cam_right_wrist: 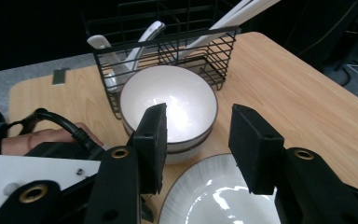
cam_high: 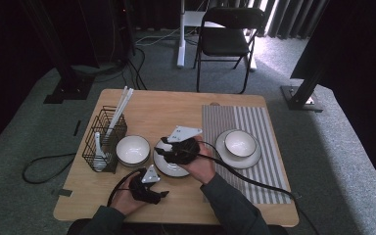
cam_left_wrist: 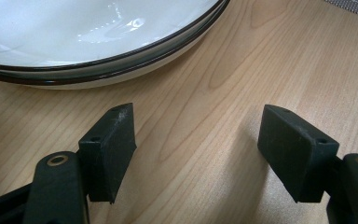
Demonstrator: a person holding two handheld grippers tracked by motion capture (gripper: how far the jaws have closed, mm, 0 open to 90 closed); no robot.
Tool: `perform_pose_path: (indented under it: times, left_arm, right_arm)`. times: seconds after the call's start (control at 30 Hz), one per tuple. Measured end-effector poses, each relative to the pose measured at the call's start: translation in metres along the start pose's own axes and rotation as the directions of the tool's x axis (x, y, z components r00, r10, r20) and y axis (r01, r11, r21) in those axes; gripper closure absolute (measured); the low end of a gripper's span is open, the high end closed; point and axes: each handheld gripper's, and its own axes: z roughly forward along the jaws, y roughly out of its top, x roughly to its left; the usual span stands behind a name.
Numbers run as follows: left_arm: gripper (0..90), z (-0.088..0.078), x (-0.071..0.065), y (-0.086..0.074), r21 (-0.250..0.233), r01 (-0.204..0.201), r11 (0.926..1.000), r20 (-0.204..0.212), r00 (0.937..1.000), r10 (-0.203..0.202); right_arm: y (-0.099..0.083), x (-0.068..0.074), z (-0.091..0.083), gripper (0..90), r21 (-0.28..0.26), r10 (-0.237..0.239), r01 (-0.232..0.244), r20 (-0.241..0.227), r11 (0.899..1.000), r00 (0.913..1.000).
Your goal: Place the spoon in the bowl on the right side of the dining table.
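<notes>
Right gripper (cam_right_wrist: 198,144) hovered over plate (cam_right_wrist: 223,196), jaws apart, empty, aimed at bowl (cam_right_wrist: 170,105) beside rack (cam_right_wrist: 168,42) — glazed, slippery, breakable; grip rim. Left gripper (cam_left_wrist: 196,149) released.

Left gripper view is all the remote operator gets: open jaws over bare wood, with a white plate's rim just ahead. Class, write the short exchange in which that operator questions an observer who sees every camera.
Operator: What stands on the far side of this plate?
Observer: In the high view, a white bowl stands at the left of the plate, right beside a black wire basket.
Operator: And where is the right gripper?
Observer: The right gripper hangs over the plate, its jaws apart with nothing between them, pointing at that bowl.
</notes>
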Motion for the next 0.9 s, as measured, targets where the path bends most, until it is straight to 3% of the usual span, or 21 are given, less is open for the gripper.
perform_pose_path:
  times: [0.2,0.47,0.73,0.9]
  left_arm:
    - [28.0,0.000,0.000,0.000,-0.001,-0.001,1.0000,0.001,1.0000,0.001]
    - [28.0,0.000,0.000,0.000,0.002,-0.001,1.0000,0.004,1.0000,0.001]
    - [28.0,0.000,0.000,0.000,0.001,-0.008,1.0000,0.009,0.9999,0.008]
    - [27.9,0.000,0.000,0.000,-0.001,-0.010,0.9999,0.014,0.9999,0.011]
  right_arm:
    - [0.002,0.001,0.002,55.1,0.007,0.005,-0.005,-0.006,1.000,1.0000]
    - [0.016,0.019,0.014,60.6,0.013,-0.060,0.061,-0.011,0.998,0.9981]
    - [0.022,0.026,0.022,62.1,0.020,-0.108,0.108,-0.010,0.994,0.9941]
    - [0.022,0.020,0.028,62.2,0.022,-0.091,0.091,-0.013,0.996,0.9958]
